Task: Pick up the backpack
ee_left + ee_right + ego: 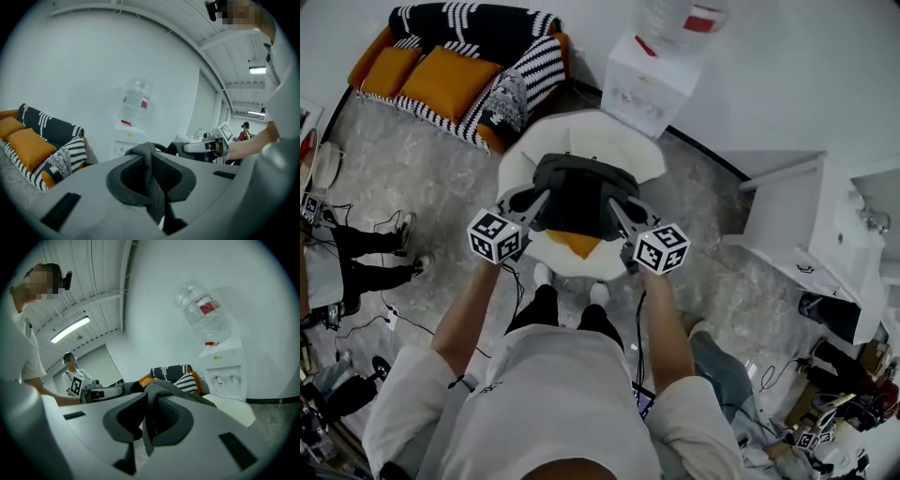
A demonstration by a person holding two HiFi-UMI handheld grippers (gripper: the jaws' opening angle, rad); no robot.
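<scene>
Head view looks steeply down on a dark grey backpack [581,192] that hangs between the 2 tongs, over the middle of a round white seat [614,141]. An orange patch [575,244] of the backpack shows at its lower end, over the near edge of the seat.

The left tongs [541,199] come in over the seat's left side and the right tongs [617,208] over its right side, each reaching to one side of the backpack. The person's bare forearms run back from them on the near side of the seat.

Left gripper view has the left tongs [151,174] closed down on a fold of grey strap [151,161], with the cloth pinched between the dark pads and standing up above them. Right gripper view has the right tongs [149,417] nearly closed too, gripping another grey fold of the backpack [154,392] between the pads, with a loose end dangling below.

Beyond the seat's far left stands an orange sofa [450,80] with black-and-white striped cushions. Just beyond the seat's far right edge stands a white water dispenser [652,80] with a clear bottle [680,19] on top. Well to the right of the seat is a white cabinet [811,225].
</scene>
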